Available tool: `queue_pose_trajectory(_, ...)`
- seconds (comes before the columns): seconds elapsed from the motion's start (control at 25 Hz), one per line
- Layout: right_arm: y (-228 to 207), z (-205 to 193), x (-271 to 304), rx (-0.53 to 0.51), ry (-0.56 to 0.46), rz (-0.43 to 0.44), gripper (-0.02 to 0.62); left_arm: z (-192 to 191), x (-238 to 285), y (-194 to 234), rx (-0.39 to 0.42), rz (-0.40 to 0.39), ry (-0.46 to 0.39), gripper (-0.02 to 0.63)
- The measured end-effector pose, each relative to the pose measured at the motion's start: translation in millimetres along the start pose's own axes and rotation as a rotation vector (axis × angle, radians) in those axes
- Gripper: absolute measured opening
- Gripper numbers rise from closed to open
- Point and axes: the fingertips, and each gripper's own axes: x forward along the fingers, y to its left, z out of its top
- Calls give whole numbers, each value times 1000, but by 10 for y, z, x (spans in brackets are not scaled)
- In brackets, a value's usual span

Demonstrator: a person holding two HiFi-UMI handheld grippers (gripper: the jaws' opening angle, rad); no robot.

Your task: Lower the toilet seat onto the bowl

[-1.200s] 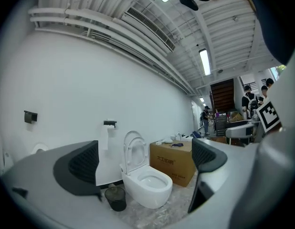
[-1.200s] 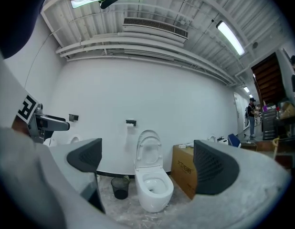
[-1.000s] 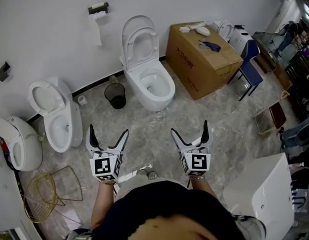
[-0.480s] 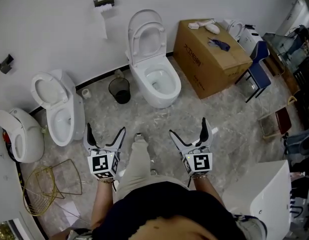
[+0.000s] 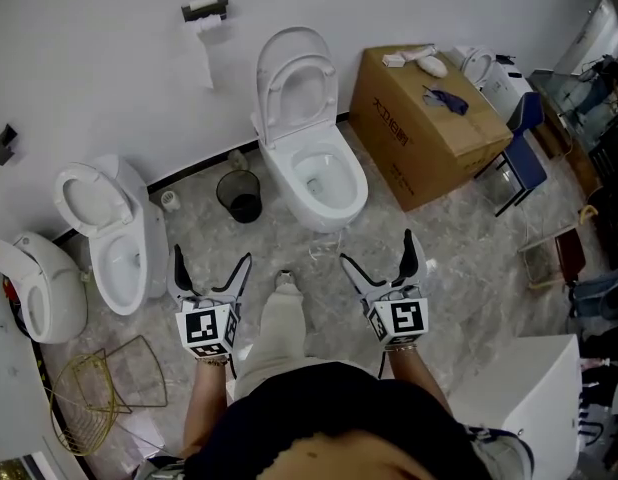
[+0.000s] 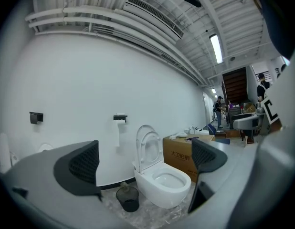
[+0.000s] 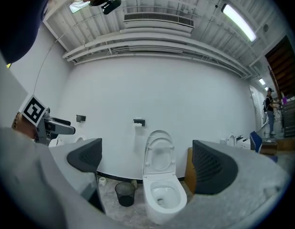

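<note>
Leg (image 5: 279, 333) stepped forward, toilet seat (image 5: 271, 93) upright, ceiling (image 7: 157, 32) only in gripper views

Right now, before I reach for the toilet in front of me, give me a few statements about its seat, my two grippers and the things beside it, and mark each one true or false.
1. The toilet seat stands raised, not down on the bowl. True.
2. The left gripper is shut on the seat. False: its jaws are apart and hold nothing, and it is well short of the toilet.
3. In the head view, the black wastebasket stands left of the bowl. True.
4. The cardboard box sits between wastebasket and bowl. False: it is on the bowl's other side.
5. The right gripper is open and empty. True.
</note>
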Motion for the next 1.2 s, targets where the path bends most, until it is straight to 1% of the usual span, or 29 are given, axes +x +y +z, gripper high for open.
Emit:
queue_pose_trajectory(0.12, -109, 24, 362, 29, 11, -5, 581, -17, 358, 55, -14, -32, 19, 577)
queue_pose_trajectory(0.24, -259, 55, 710, 49, 21, -26, 581, 57, 743, 164, -59, -48, 9, 577)
queue_pose_trajectory(0.28, -302, 61, 824, 51, 25, -32, 581, 84, 871, 203, -63, -54, 7, 577)
queue_pose_trajectory(0.4, -415, 90, 1163, 54, 33, -45, 581, 130, 1242, 328, -44, -68, 17, 577)
queue_pose_trajectory(0.56, -604, 93, 1631, 91, 36, -74, 581, 157, 1754, 455, -38, -89, 32, 577)
queue_pose_trajectory(0.72, -779, 34, 2079, 94, 53, -95, 581, 163, 2283, 346, -67, -180, 45, 577)
queue_pose_trajectory(0.84, -900, -17, 2423, 89, 68, -107, 581, 163, 2647, 256, -61, -246, 47, 577)
queue_pose_trajectory(1.0, -1053, -62, 2841, 90, 76, -115, 581, 197, 3080, 301, -30, -293, 33, 575)
queue_pose_trajectory(1.2, -1266, -187, 3224, 73, 120, -104, 581, 228, 3538, 417, -29, -328, 31, 575)
